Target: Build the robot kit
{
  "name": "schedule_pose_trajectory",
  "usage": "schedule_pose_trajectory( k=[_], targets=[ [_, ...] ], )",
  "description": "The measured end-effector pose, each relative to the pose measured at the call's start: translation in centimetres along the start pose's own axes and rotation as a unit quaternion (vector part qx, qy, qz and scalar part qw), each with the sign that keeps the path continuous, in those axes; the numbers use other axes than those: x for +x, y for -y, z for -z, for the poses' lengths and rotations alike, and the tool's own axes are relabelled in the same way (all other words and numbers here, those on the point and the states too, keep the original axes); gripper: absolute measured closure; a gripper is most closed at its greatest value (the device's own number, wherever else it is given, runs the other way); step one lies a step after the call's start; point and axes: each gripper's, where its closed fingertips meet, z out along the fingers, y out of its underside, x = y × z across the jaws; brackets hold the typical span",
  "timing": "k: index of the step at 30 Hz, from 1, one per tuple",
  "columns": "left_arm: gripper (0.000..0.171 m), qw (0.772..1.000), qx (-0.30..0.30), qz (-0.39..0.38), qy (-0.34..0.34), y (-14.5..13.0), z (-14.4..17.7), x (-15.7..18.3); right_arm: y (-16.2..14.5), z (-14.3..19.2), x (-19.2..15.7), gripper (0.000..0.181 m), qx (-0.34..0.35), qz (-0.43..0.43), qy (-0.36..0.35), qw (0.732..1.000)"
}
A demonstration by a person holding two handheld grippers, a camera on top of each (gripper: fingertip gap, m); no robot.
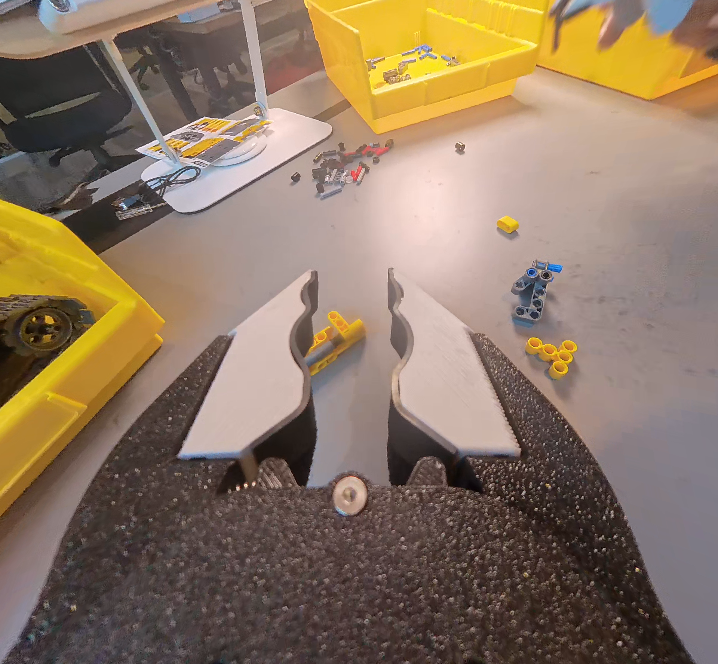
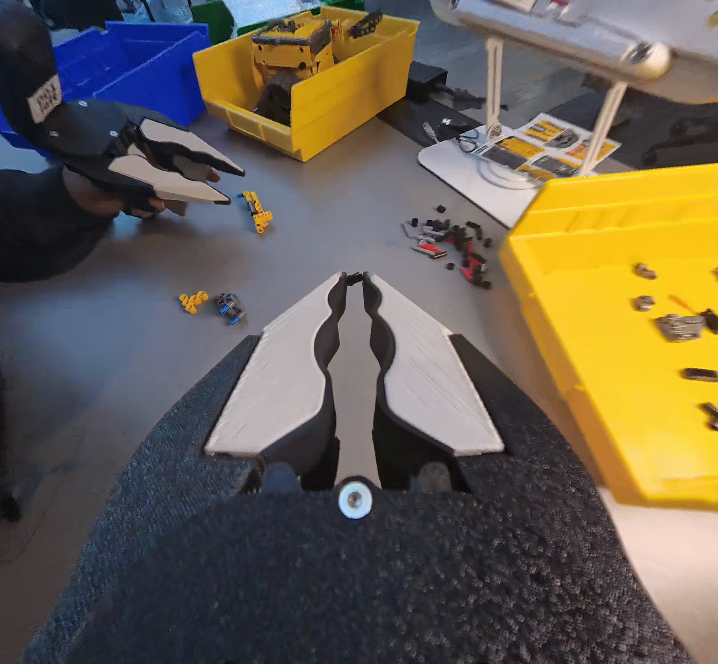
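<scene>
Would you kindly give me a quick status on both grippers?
Left gripper open, over yellow beam assembly. Right gripper shut on small black piece. Loose parts pile ahead, right.

Left gripper [image 1: 352, 280] hangs spread above a yellow brick assembly [image 1: 337, 338].
</scene>
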Motion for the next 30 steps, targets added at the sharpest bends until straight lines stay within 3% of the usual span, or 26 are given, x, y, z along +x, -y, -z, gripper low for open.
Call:
schedule_pose_trajectory(
  k=[3, 6, 16, 22, 25, 30],
  targets=[
    [0.137, 1.000, 0.008, 0.013, -0.008, 0.1, 0.4, 0.0, -3.6, -4.5, -1.2, 0.173, -0.036, -0.025, 0.006, 0.999],
    [0.137, 0.999, 0.015, 0.028, -0.016, 0.5, 0.8, 0.0, -6.8, -6.6, -2.3, 0.173, -0.090, -0.022, 0.013, 0.996],
    [0.136, 0.998, 0.009, 0.049, -0.031, 0.3, 0.7, 0.1, -11.3, -6.6, -1.6, 0.174, -0.193, 0.075, -0.019, 0.978],
    [0.136, 0.998, 0.003, 0.068, -0.017, -0.3, 0.8, -1.1, -11.3, -6.5, -1.9, 0.172, -0.198, 0.097, -0.019, 0.975],
    [0.136, 0.997, 0.002, 0.072, -0.016, -0.3, 0.8, -1.2, -11.0, -6.2, -2.0, 0.150, -0.186, 0.080, 0.004, 0.979],
    [0.136, 0.998, 0.001, 0.066, -0.023, -0.2, 0.6, -0.7, -5.2, -6.3, 0.4, 0.138, -0.067, 0.032, 0.001, 0.997]
  ],
)
